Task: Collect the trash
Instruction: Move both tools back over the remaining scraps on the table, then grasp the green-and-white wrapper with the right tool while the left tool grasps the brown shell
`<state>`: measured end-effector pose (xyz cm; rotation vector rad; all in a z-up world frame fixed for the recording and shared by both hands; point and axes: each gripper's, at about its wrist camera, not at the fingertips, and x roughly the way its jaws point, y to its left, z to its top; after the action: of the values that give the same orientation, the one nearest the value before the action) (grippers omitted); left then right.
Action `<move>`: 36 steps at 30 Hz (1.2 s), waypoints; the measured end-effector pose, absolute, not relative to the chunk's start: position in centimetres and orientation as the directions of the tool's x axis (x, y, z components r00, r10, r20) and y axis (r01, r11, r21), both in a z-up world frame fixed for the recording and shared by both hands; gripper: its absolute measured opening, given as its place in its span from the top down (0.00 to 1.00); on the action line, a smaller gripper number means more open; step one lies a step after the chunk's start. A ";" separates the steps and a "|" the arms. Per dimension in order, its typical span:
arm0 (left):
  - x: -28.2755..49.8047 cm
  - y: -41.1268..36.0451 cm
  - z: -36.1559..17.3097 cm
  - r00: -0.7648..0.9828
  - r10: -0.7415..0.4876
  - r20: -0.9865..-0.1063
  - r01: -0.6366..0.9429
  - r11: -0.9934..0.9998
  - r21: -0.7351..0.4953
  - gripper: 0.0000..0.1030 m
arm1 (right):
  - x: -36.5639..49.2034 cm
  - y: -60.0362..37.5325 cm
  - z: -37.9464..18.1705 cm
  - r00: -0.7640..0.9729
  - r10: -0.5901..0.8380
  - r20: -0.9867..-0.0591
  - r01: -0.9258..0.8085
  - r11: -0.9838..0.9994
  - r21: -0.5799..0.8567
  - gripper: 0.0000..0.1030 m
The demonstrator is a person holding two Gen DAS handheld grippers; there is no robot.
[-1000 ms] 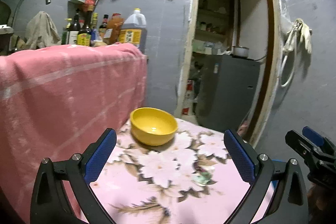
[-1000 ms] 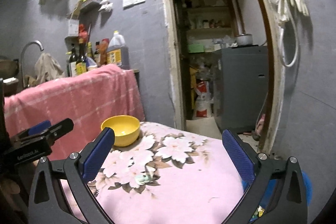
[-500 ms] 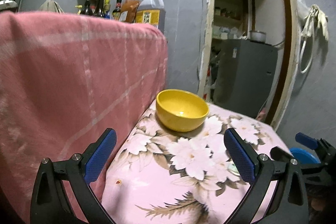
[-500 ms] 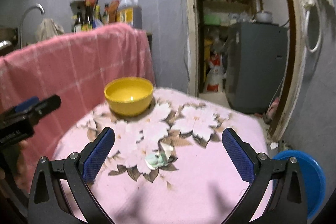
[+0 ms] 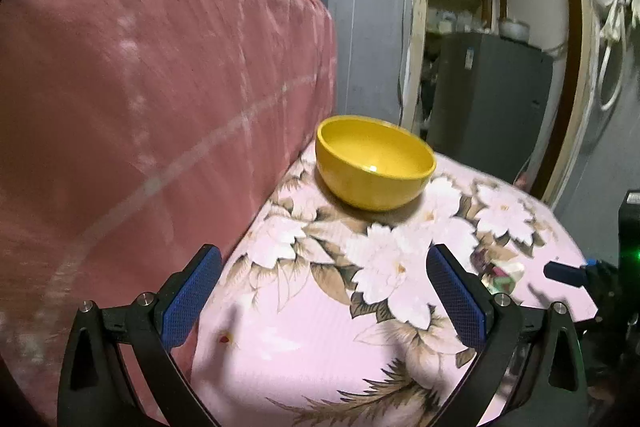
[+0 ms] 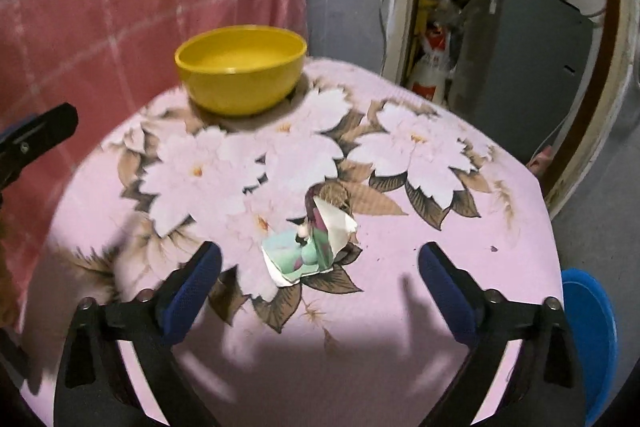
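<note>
A crumpled green and white paper wrapper (image 6: pixel 310 247) lies on the pink floral table (image 6: pixel 400 267), just ahead of my right gripper (image 6: pixel 320 283), which is open and empty above it. The wrapper also shows small in the left wrist view (image 5: pixel 502 275), to the right of my left gripper (image 5: pixel 324 291), which is open and empty over the table's left part. A yellow bowl (image 5: pixel 374 163) stands empty at the table's far side; it also shows in the right wrist view (image 6: pixel 241 69).
A pink checked cloth (image 5: pixel 140 87) hangs as a tall wall along the table's left side. A blue bin (image 6: pixel 590 339) stands on the floor at the right. A doorway with a grey cabinet (image 6: pixel 520 67) lies behind. The left gripper's finger (image 6: pixel 36 135) shows at the left edge.
Both grippers have moved forward and down toward the table. The wrapper is now close between the right gripper's fingers, and the bowl looms larger in both views.
</note>
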<state>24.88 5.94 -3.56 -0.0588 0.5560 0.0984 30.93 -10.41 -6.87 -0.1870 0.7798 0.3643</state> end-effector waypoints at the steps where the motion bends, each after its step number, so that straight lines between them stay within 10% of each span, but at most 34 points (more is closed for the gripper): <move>1: 25.2 5.9 -3.7 0.837 0.077 -0.542 -0.107 0.994 -0.024 0.03 | 31.2 -10.4 -7.1 0.643 0.247 -0.725 -0.392 0.920 -0.035 0.14; 18: 27.9 3.2 -4.8 0.770 0.014 -0.638 -0.004 1.000 0.017 0.03 | 34.0 -11.0 -8.6 0.522 0.343 -0.781 -0.458 0.885 0.082 0.66; 36: 31.9 -5.1 -6.9 0.677 -0.111 -0.727 0.247 0.965 0.083 0.15 | 33.5 -18.3 -8.6 0.567 0.316 -0.761 -0.354 0.927 0.122 0.69</move>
<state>31.87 -5.12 -6.86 0.1799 0.8030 -0.2025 33.46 -18.35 -8.64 -0.0459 0.8844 0.3937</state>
